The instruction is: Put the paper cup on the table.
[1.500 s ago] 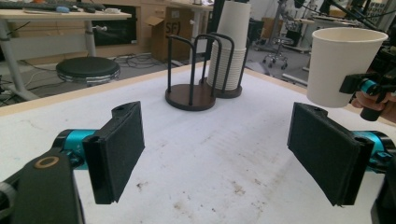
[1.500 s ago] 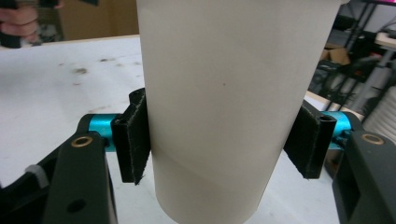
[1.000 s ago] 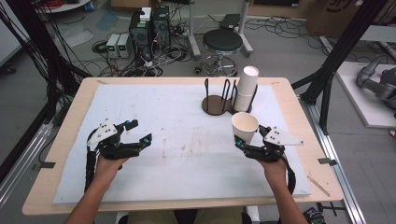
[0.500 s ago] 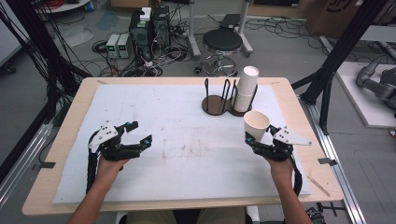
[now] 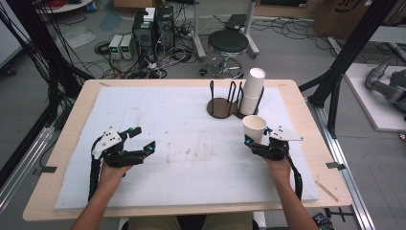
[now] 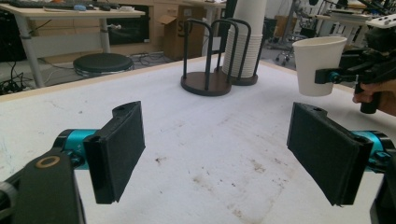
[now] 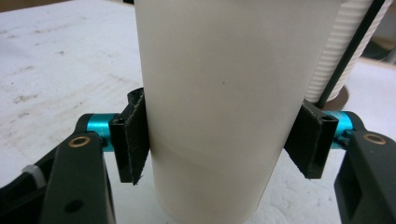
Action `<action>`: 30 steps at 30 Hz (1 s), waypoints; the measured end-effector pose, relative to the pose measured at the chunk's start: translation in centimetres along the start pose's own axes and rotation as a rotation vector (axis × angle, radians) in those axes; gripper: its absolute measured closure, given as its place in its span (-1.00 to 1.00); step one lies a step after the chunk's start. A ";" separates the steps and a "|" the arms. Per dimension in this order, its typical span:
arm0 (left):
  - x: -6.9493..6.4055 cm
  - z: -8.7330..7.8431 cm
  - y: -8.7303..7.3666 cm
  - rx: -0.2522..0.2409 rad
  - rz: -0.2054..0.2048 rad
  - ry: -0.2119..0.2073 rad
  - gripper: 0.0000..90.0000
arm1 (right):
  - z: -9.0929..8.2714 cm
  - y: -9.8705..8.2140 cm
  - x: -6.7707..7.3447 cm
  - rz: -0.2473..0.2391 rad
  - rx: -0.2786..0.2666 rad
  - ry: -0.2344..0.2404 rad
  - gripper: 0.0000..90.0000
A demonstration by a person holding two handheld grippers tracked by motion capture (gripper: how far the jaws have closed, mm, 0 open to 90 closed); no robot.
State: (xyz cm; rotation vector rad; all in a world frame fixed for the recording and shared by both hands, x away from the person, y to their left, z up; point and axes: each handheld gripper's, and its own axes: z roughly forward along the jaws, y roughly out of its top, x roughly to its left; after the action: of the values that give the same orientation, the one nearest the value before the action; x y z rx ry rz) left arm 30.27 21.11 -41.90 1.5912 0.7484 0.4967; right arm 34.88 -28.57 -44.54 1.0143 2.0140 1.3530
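- The right gripper (image 5: 254, 142) pinches a white paper cup (image 5: 254, 129) by its wall, jaws on opposite sides, upright, above the white mat (image 5: 191, 143) just in front of the cup stack (image 5: 251, 91) in its rack (image 5: 225, 103); whether its base touches the mat is hard to tell.
- The cup is likely light, thin and easily crushed; a gentle hold low on the wall suits it.
- The left gripper (image 5: 142, 140) hangs spread and empty, well apart.

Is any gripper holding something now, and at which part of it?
The right gripper holds a white paper cup upright, its jaws pressing opposite sides of the lower wall. The left gripper is open and holds nothing.
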 end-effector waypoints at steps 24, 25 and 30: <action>-0.2 0.4 -0.4 0.021 0.001 0.002 -0.56 | 0.3 -0.4 -0.1 -0.008 0.197 0.004 -0.28; -0.2 0.4 -0.4 0.021 0.001 0.002 -0.55 | 0.2 -0.4 -0.2 -0.017 0.202 0.013 -0.29; -0.1 0.5 -0.4 0.023 -0.001 0.003 -0.55 | 0.0 -0.6 -0.3 -0.034 0.213 0.020 -0.31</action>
State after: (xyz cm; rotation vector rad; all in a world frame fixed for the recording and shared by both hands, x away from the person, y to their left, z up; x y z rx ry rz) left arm 30.43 20.74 -42.39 1.6119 0.7604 0.4912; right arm 34.86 -28.93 -45.09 1.0560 2.2155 1.1538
